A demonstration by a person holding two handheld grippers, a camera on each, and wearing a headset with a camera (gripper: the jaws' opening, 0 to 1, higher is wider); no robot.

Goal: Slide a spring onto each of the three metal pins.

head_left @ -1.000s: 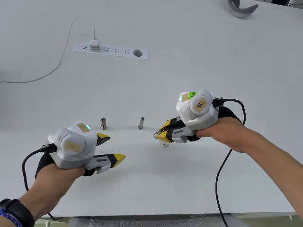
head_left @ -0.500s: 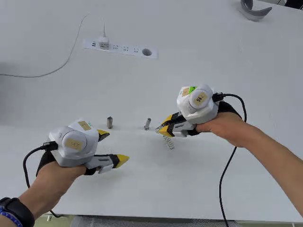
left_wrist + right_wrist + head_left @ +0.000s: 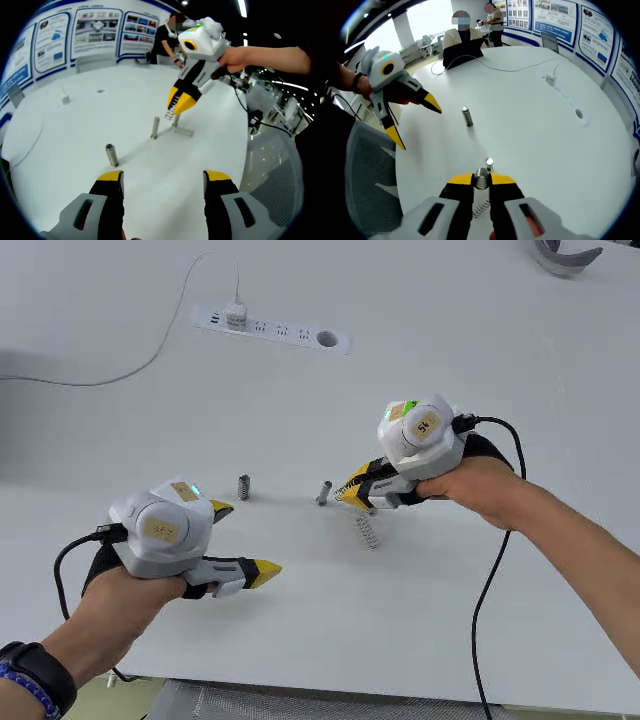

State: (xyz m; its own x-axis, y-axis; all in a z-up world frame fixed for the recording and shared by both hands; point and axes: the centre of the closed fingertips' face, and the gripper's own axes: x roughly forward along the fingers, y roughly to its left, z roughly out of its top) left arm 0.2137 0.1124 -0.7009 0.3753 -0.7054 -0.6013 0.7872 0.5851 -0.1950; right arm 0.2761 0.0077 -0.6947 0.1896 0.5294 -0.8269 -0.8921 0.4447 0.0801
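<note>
Three short metal pins stand in a row on the white table (image 3: 470, 370). The left pin (image 3: 243, 486) (image 3: 111, 154) (image 3: 467, 116) wears a spring. The middle pin (image 3: 323, 492) (image 3: 155, 127) (image 3: 489, 162) is bare. A third pin (image 3: 176, 120) stands just below the right gripper's tips. My right gripper (image 3: 352, 495) (image 3: 481, 181) is shut on a spring (image 3: 481, 175) (image 3: 172, 103), held just right of the bare middle pin. A loose spring (image 3: 368, 531) (image 3: 184, 132) lies flat beneath it. My left gripper (image 3: 244, 540) (image 3: 164, 176) is open and holds nothing, in front of the left pin.
A white power strip (image 3: 272, 329) with a plugged-in adapter and cable lies at the back of the table. A grey curved object (image 3: 565, 255) sits at the far right corner. People stand and sit beyond the table (image 3: 462, 35).
The right gripper has carried its spring up and left, closer to the bare middle pin, uncovering the loose spring on the table. The left gripper has kept its place, open.
</note>
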